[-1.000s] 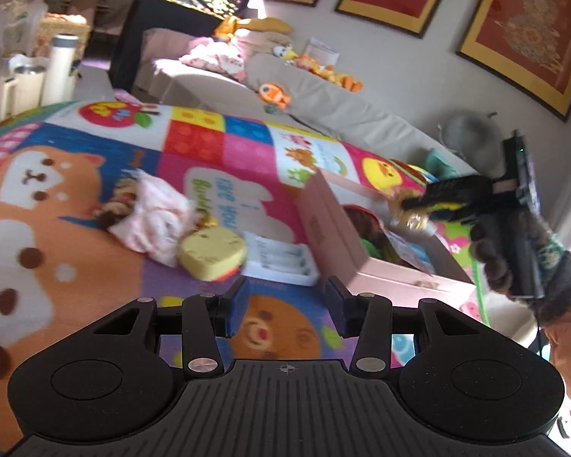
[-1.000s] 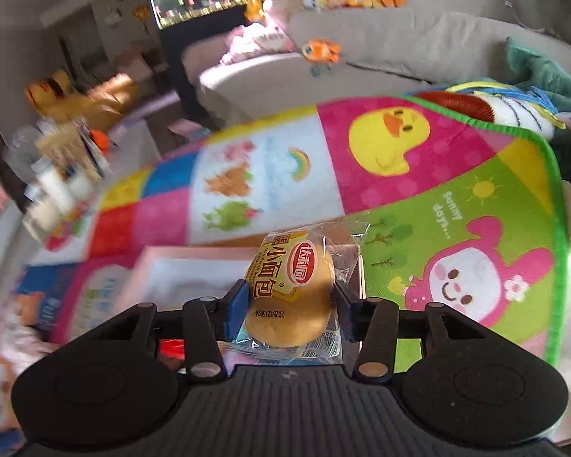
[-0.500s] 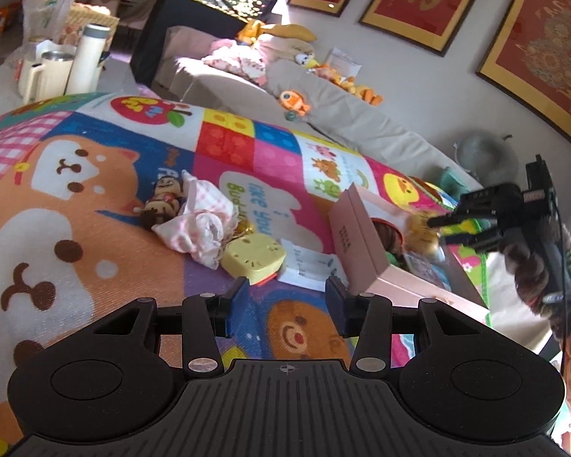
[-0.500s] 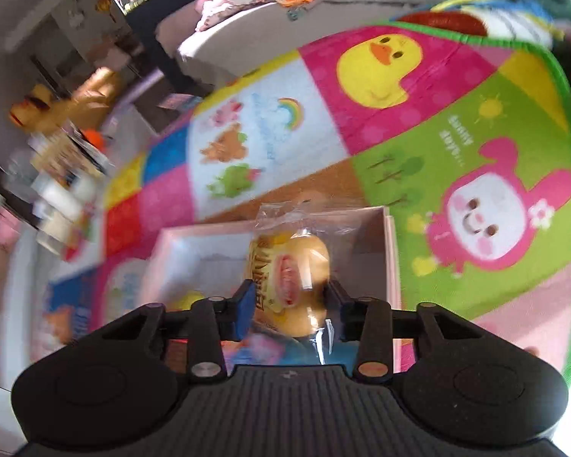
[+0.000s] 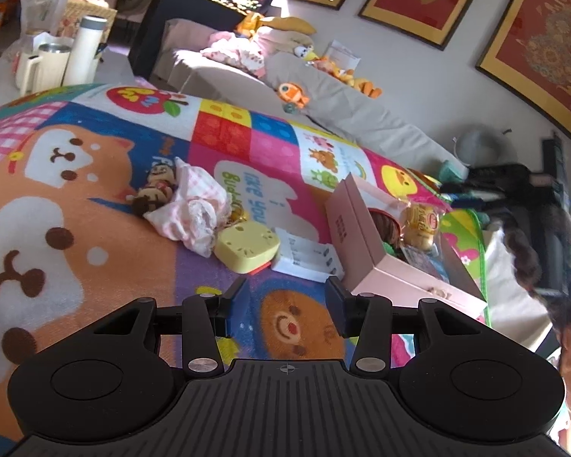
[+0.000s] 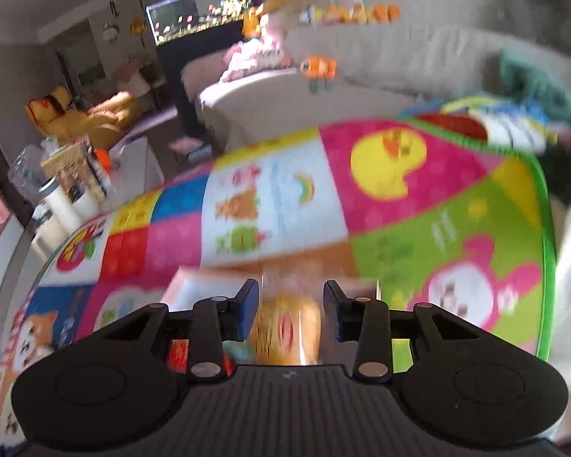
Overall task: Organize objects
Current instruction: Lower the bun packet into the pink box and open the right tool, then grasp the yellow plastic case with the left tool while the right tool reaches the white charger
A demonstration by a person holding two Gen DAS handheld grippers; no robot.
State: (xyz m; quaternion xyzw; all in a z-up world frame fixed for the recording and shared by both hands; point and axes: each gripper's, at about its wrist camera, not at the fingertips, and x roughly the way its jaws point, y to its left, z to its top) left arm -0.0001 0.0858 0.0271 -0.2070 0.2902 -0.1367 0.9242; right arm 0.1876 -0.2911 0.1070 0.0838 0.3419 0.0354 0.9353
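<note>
A pink box (image 5: 365, 236) stands open on the colourful play mat (image 5: 95, 198). A packaged bread bun (image 5: 422, 224) lies in the box, apart from the right gripper (image 5: 460, 194), which hovers to its right. In the blurred right wrist view the bun (image 6: 285, 335) sits below the open right gripper (image 6: 290, 310), with gaps to both fingers. My left gripper (image 5: 283, 306) is open and empty above the mat. A yellow case (image 5: 245, 245), a white packet (image 5: 306, 259), a pink cloth (image 5: 194, 205) and a small doll (image 5: 154, 190) lie left of the box.
A grey sofa (image 5: 342, 114) with plush toys runs behind the mat. A white flask (image 5: 82, 55) and mugs stand at the far left. Framed red pictures hang on the wall. The mat's green edge (image 6: 544, 228) is at the right.
My right gripper has opened and let go of the bun, which now lies in the pink box. The right gripper has drawn back. The left gripper has pulled back a little.
</note>
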